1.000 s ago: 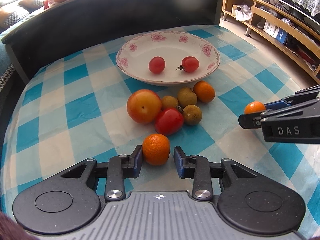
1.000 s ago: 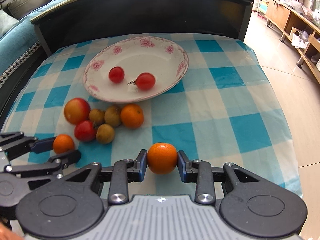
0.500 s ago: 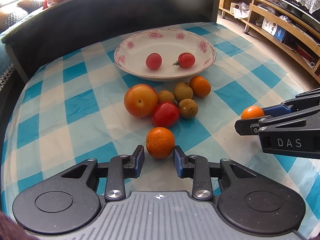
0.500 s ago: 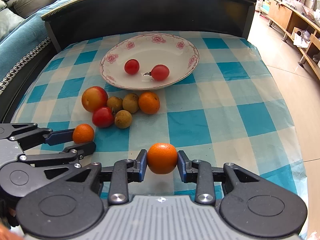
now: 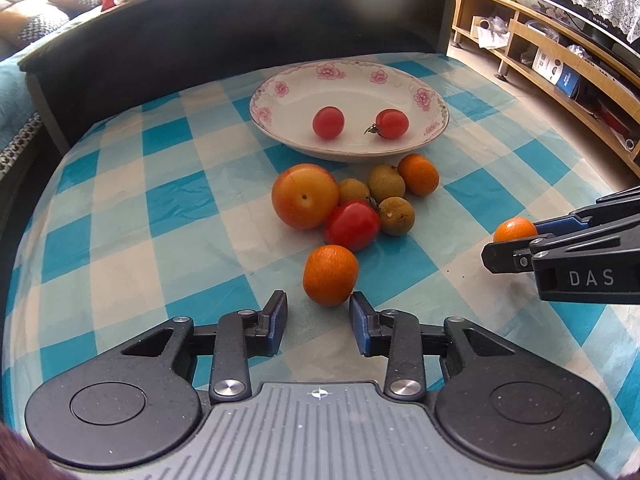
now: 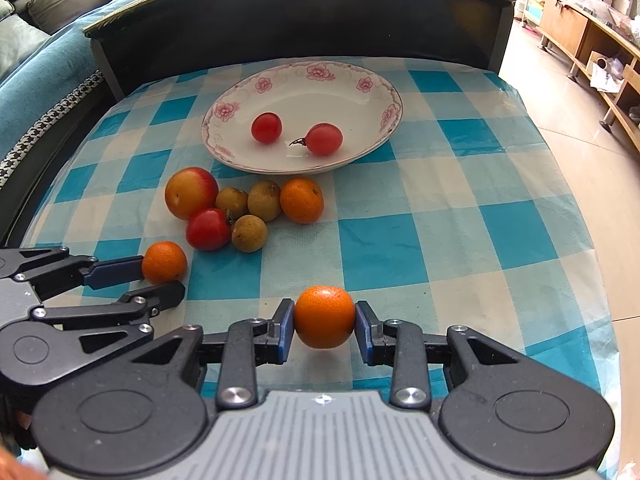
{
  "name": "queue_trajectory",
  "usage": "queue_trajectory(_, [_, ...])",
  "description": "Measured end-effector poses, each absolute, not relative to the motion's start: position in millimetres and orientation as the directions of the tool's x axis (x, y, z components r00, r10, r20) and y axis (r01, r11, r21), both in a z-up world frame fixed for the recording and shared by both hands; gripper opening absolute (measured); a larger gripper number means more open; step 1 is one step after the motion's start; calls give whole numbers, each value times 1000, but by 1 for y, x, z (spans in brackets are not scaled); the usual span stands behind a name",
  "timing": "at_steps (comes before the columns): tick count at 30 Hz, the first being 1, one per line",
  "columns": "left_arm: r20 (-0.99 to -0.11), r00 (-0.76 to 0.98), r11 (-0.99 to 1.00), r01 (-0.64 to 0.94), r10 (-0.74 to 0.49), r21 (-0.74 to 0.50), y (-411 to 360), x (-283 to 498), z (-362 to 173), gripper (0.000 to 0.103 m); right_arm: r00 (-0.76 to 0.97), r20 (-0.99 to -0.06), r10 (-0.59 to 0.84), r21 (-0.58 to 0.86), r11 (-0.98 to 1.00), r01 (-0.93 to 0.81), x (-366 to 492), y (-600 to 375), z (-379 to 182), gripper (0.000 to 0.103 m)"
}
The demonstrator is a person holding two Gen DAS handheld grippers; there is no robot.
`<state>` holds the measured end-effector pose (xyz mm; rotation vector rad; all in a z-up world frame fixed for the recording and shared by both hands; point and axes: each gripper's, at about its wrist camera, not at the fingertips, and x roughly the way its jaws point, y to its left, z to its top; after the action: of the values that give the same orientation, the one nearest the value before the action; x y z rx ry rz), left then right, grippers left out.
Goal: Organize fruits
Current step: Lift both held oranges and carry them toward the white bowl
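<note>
My right gripper is shut on a small orange, held over the checked cloth; it also shows in the left wrist view. My left gripper is open, with a second orange lying on the cloth just beyond its fingertips; the same orange shows in the right wrist view. A white flowered plate at the back holds two cherry tomatoes. A cluster in front of it has an apple, a red tomato, three longans and a third orange.
A dark bench back borders the table's far edge. The blue and white cloth ends at the table's right edge, with floor and wooden shelves beyond. A teal sofa is on the left.
My left gripper has drawn back from the orange, which now lies in front of its fingertips instead of between them. My right gripper still holds its orange.
</note>
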<state>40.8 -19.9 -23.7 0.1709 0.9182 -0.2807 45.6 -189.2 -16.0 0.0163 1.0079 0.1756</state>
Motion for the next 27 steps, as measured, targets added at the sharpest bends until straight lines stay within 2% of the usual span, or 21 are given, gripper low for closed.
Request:
queue_trajectory(2, [-799,578,950,310,-165,28,-21,40,-24,44,521,-839,160,100,985,-141,46,-190,-15,36])
queue_trajectory(5, [-798,580,951,309,-167,25,-21,42,-24,51,515,-841,165,104,984,-146,46,-190,-15,36])
queue_trajectory(15, [-786,592,957,291,-179,1,-17,54,-24,55,503,-846,179,123,982,-142,49,-195,-20,37])
queue_trajectory(21, [-784,597,957,291,-170,14,-19,57,-26,50,499,-849,173,117,983,-142,51,-193,-23,37])
queue_trajectory(25, [-785,594,961,278,-176,-5,-16,59,-25,42,501,-846,182,129,982,-139,52,-195,-23,37])
queue_trajectory(27, [-786,592,962,274,-179,-13,-15,59,-25,41,503,-845,182,131,982,-135,53,-196,-23,37])
